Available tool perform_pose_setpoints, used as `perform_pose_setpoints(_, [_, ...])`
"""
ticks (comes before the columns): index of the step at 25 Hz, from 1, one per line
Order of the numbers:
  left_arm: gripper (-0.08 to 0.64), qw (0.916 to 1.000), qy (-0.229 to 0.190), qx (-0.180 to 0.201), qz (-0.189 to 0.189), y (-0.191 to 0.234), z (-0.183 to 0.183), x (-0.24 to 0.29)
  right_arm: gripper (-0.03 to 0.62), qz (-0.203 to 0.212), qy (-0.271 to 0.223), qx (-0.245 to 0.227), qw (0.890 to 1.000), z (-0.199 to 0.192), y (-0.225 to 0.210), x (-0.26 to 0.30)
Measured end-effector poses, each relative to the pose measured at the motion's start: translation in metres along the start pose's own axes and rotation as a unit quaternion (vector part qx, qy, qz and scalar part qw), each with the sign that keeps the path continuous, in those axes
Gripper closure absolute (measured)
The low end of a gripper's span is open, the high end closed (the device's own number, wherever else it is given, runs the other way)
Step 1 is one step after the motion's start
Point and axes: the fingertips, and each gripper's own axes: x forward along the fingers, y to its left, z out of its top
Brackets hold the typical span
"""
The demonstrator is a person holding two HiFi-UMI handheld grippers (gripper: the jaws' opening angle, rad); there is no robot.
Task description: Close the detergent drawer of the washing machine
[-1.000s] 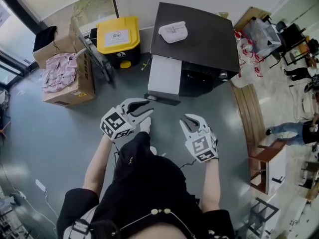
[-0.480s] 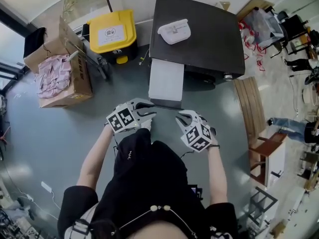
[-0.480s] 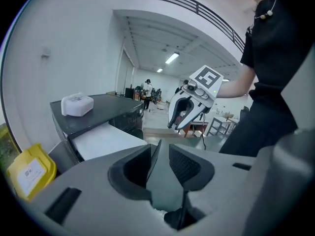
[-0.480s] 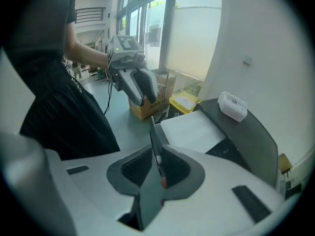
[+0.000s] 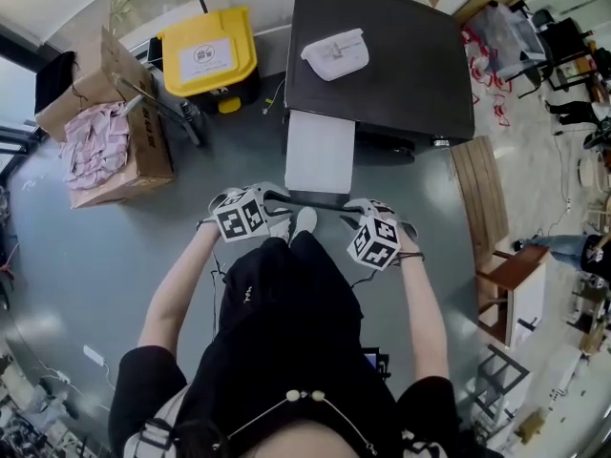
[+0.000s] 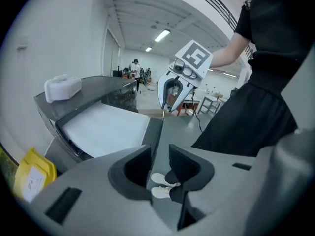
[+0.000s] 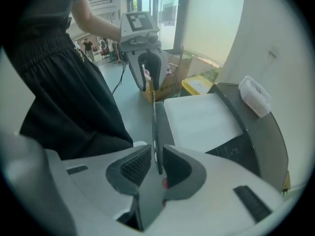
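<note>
The dark washing machine has its white detergent drawer pulled out towards me, ending in a dark front panel. My left gripper is at the panel's left end. In the left gripper view its jaws stand apart, the panel's edge running between them. My right gripper is at the panel's right end. Its jaws straddle the thin panel closely and are opening. Each gripper shows in the other's view, the right and the left.
A white pouch lies on the machine's top. A yellow-lidded bin and a cardboard box of pink items stand to the left. A wooden bench runs along the machine's right side. My white shoe is just below the panel.
Both grippers have dropped and moved forward from open floor to the drawer's front panel, tipping downward. The drawer still stands pulled out.
</note>
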Motion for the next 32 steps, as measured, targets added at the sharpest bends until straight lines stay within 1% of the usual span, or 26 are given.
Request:
perform_pose_setpoints(2, [0.445, 0.9997, 0.023, 0.01, -0.003, 0.003, -0.007, 0.005, 0.514, 0.004, 0.021, -0.023, 1.0, -0.009, -0.004, 0.008])
perform_pose_setpoints(4, [0.446, 0.999, 0.042, 0.012, -0.004, 0.005, -0.014, 0.008, 0.518, 0.011, 0.03, -0.039, 0.999, -0.014, -0.004, 0.013])
perform_pose_setpoints(7, [0.451, 0.9983, 0.058, 0.002, -0.003, 0.007, -0.024, 0.01, 0.517, 0.018, 0.043, -0.069, 0.997, -0.021, 0.0, 0.022])
perform_pose_setpoints(10, [0.482, 0.9976, 0.069, -0.009, 0.002, 0.014, -0.031, 0.013, 0.52, 0.024, 0.062, -0.096, 0.993, -0.031, 0.001, 0.029])
perform_pose_setpoints(12, [0.498, 0.9975, 0.069, -0.015, 0.002, 0.015, -0.033, 0.013, 0.529, 0.03, 0.065, -0.102, 0.992, -0.034, 0.002, 0.033])
perform_pose_setpoints(19, [0.497, 0.9969, 0.076, -0.019, -0.011, 0.014, -0.036, 0.017, 0.541, 0.047, 0.071, -0.122, 0.989, -0.035, 0.005, 0.043])
perform_pose_setpoints(25, [0.502, 0.9953, 0.095, 0.001, -0.018, 0.013, -0.04, 0.024, 0.545, 0.064, 0.077, -0.123, 0.987, -0.034, 0.003, 0.041])
perform_pose_setpoints(28, [0.503, 0.996, 0.088, -0.002, -0.019, 0.012, -0.035, 0.022, 0.546, 0.08, 0.077, -0.123, 0.986, -0.033, 0.001, 0.034])
perform_pose_setpoints(32, [0.505, 0.9976, 0.064, -0.014, -0.019, 0.013, -0.025, 0.02, 0.546, 0.091, 0.069, -0.115, 0.987, -0.031, -0.007, 0.021])
